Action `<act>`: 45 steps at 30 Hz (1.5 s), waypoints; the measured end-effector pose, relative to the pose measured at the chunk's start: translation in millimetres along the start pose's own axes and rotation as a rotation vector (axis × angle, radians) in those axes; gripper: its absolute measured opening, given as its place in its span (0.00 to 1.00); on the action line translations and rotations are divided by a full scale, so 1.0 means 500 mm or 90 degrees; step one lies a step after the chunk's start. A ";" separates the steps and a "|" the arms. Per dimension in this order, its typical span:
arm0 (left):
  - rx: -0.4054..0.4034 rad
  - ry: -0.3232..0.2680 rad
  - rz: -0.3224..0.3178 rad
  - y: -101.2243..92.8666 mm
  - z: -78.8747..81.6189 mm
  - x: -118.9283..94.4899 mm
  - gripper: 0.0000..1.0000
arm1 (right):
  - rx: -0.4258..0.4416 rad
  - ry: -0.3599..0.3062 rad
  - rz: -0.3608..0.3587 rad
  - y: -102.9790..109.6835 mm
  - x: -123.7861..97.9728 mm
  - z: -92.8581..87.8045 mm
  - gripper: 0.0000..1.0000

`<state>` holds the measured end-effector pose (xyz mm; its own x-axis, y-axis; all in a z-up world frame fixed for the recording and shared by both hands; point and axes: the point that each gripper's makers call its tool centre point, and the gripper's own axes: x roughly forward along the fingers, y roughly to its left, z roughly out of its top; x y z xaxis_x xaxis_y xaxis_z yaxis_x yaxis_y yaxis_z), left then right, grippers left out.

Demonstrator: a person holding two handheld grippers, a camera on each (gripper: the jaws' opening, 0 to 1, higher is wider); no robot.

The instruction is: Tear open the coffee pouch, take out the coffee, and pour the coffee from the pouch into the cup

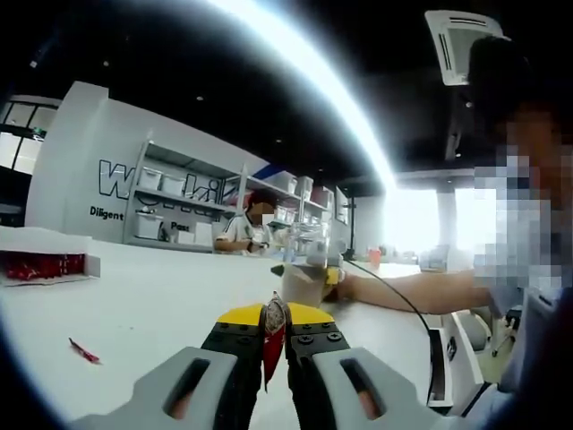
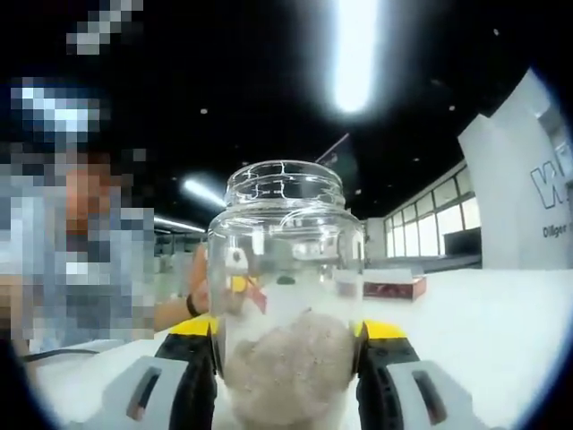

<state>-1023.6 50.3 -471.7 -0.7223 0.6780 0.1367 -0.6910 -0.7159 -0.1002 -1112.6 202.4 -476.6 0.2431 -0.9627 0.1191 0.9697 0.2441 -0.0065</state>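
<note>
A broad white bench (image 1: 161, 305) runs beneath a dark ceiling crossed by a bright light strip, with much bare surface ahead of both tools. In the left gripper view, the left hand-held gripper (image 1: 274, 345) is clamped on a red coffee pouch (image 1: 273, 336), which stands upright between its jaws. A small red scrap (image 1: 85, 351) lies on the bench off to that gripper's left; farther out, near the bench's left edge, sits a red and white box (image 1: 45, 264). Ahead, a person's forearm (image 1: 403, 291) reaches in from the right. Shelving (image 1: 179, 210) lines the far wall. In the right gripper view, the right hand-held gripper (image 2: 286, 358) grips a clear glass jar (image 2: 285, 305) holding pale powder (image 2: 285, 367) at its bottom.
</note>
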 end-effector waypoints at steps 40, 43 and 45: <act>0.003 -0.003 -0.002 0.004 0.006 -0.003 0.11 | 0.013 0.010 0.099 0.079 0.069 -0.004 0.56; 0.003 -0.003 -0.002 0.005 0.006 -0.003 0.11 | 0.014 0.012 0.103 0.084 0.073 -0.004 0.56; 0.004 -0.003 -0.001 0.005 0.006 -0.003 0.11 | 0.014 0.013 0.108 0.091 0.078 -0.006 0.56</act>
<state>-1024.3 46.9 -469.3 -0.7205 0.6787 0.1421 -0.6924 -0.7153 -0.0941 -1059.0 175.7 -475.2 0.4039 -0.9095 0.0984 0.9140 0.4056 -0.0028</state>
